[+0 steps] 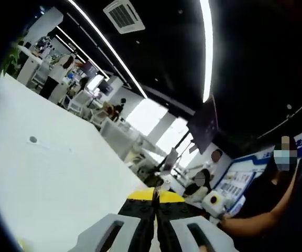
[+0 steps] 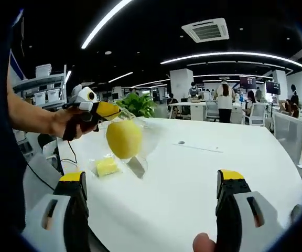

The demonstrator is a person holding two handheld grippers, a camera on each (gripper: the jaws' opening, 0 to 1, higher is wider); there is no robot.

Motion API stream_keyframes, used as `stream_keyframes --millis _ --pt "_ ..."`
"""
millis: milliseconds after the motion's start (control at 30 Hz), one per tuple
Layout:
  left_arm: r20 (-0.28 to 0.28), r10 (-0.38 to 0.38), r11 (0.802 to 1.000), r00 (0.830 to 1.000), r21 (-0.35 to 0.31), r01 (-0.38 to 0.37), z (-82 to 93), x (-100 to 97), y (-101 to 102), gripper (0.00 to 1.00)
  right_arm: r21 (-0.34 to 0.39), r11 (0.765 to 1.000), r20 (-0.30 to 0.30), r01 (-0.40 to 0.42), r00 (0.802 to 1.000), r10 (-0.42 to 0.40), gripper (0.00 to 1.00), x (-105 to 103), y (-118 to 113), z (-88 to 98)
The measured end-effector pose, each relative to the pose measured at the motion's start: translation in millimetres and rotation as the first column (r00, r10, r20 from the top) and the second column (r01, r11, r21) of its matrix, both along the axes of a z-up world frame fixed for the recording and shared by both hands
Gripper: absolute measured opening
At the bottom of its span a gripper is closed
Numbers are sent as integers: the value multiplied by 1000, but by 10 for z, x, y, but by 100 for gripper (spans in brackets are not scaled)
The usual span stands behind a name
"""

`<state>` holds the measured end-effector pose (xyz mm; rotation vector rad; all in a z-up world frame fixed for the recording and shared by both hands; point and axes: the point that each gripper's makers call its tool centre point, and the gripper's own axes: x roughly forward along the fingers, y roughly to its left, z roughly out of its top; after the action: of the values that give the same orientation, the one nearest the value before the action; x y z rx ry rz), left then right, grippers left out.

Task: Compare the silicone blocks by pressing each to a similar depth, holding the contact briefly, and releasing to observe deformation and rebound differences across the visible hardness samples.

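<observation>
In the right gripper view, the right gripper (image 2: 151, 210) stood with its two yellow-tipped jaws spread wide apart, nothing between them, over a white worktop (image 2: 208, 173). Ahead of it and to its left, a person's hand (image 2: 67, 123) held the left gripper (image 2: 109, 111) lifted above the worktop. Hanging from that gripper's tip was a clear plastic bag (image 2: 135, 139) holding a rounded yellow silicone block (image 2: 123, 138), clear of the worktop surface. Just below the hanging bag, a smaller yellow block (image 2: 107, 166) lay on the worktop in what looked like clear wrapping, beside the left jaw of the right gripper and a little beyond it. A fingertip (image 2: 204, 243) showed at the base of the right gripper. A green plant (image 2: 136, 104) stood past the far edge of the worktop, with office desks and people beyond. In the left gripper view, the left gripper (image 1: 154, 197) had its jaws pressed together; what they pinched could not be made out from there. The white worktop (image 1: 56, 173) spread to that gripper's left, and a person's forearm (image 1: 256, 220) lay to its right.
</observation>
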<state>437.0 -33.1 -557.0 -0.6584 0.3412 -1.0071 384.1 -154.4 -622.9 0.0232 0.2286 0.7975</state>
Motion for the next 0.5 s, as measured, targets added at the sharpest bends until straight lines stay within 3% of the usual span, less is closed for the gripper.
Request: stream_keyframes --millis 500 --pt "-88 8 999 996 -41 -11 -397 0 9 0 6 998 -44 58 997 -57 97 -137 -70 -129"
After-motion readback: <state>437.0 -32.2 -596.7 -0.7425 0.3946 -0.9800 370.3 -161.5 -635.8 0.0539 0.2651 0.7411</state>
